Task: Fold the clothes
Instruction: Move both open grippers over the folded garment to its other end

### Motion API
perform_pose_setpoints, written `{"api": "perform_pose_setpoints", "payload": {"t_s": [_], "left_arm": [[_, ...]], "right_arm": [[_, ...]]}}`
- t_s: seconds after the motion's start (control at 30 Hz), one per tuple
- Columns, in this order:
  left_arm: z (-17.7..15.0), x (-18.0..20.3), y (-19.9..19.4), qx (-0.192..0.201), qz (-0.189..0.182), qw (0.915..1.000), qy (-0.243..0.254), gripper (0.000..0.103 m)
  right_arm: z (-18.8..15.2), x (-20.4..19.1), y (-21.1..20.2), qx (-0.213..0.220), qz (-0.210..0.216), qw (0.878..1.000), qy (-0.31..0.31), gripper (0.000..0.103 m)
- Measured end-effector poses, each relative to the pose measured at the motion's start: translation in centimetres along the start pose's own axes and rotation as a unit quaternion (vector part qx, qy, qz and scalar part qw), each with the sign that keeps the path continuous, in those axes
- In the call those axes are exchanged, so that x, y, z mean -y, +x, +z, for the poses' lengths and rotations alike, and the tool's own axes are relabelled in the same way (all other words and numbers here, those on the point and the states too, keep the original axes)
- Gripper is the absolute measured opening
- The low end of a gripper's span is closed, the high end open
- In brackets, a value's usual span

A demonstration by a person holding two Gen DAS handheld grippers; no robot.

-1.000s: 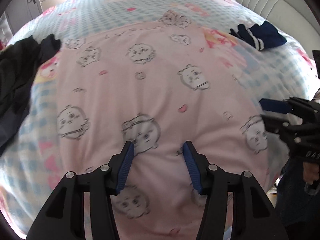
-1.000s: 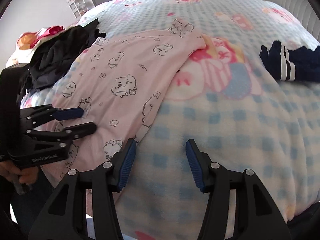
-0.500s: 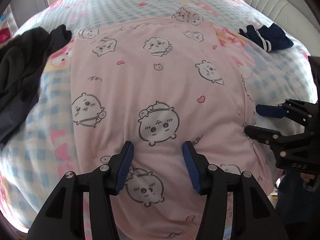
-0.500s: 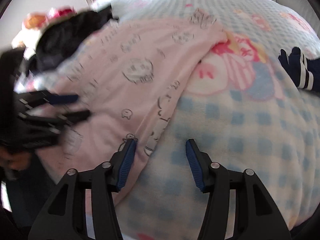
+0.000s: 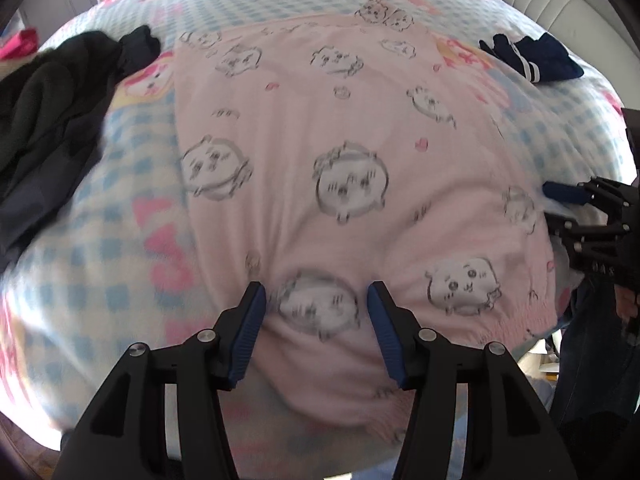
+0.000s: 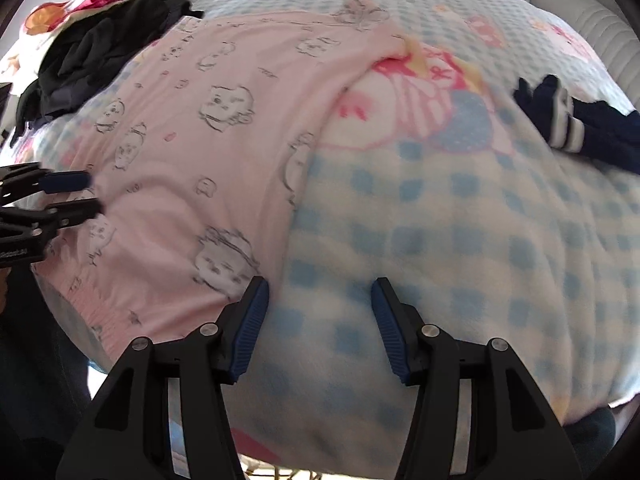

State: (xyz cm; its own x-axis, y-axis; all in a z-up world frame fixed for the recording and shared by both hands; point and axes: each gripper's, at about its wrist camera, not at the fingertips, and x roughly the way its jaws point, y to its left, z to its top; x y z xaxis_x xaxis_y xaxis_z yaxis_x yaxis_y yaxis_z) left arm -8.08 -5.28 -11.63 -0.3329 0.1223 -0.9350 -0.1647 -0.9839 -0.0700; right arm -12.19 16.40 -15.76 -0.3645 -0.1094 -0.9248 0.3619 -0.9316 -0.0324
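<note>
Both tools unclenched: left tool (image 5: 315, 297) over pink garment (image 5: 340, 152), right tool (image 6: 320, 294) beside it.

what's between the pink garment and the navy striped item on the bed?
Only bare blanket: a pink cartoon patch and blue checks separate the pink garment from the navy striped item. The right wrist view shows it best.

Left claw (image 5: 314, 300) opening, right claw (image 6: 320, 296) open, both angled downward.
</note>
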Motion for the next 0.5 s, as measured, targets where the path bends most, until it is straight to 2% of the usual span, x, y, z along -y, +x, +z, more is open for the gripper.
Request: {"api": "perform_pose_setpoints", "payload": {"t_s": [0.07, 0.17, 0.27, 0.33, 0.4, 0.47, 0.5], "left_arm": [[-0.7, -0.2, -1.0, 0.01, -0.006, 0.9999, -0.011, 0.056], [-0.6, -0.2, -3.3, 0.063, -0.044, 0.9966, -0.029, 0.056], [0.1, 0.4, -4.2, 0.103, -0.057, 0.9919, -0.049, 0.056], [1.0, 1.2, -2.7, 0.094, -0.058, 0.9926, -0.05, 0.056], [1.1, 1.6, -1.3, 0.072, -0.047, 0.9954, -0.044, 0.056], [0.6, 1.5, 0.2, 0.009, 0.002, 0.9998, -0.019, 0.056], [0.1, 1.1, 0.0, -0.003, 0.009, 0.9998, -0.017, 0.057]], "right_arm": [[-0.5, 0.8, -0.8, 0.008, 0.01, 1.0, 0.012, 0.052], [-0.2, 1.1, -2.9, 0.041, 0.043, 0.998, 0.032, 0.052], [0.9, -0.3, -5.0, 0.081, 0.076, 0.994, 0.023, 0.052], [1.3, -1.9, -4.8, 0.08, 0.106, 0.991, 0.015, 0.052], [0.7, -3.3, -3.2, 0.055, 0.112, 0.992, -0.007, 0.052], [-0.2, -4.0, -1.5, 0.015, 0.079, 0.996, -0.026, 0.052], [-0.8, -3.7, -1.3, 0.005, 0.077, 0.997, -0.026, 0.052]]}}
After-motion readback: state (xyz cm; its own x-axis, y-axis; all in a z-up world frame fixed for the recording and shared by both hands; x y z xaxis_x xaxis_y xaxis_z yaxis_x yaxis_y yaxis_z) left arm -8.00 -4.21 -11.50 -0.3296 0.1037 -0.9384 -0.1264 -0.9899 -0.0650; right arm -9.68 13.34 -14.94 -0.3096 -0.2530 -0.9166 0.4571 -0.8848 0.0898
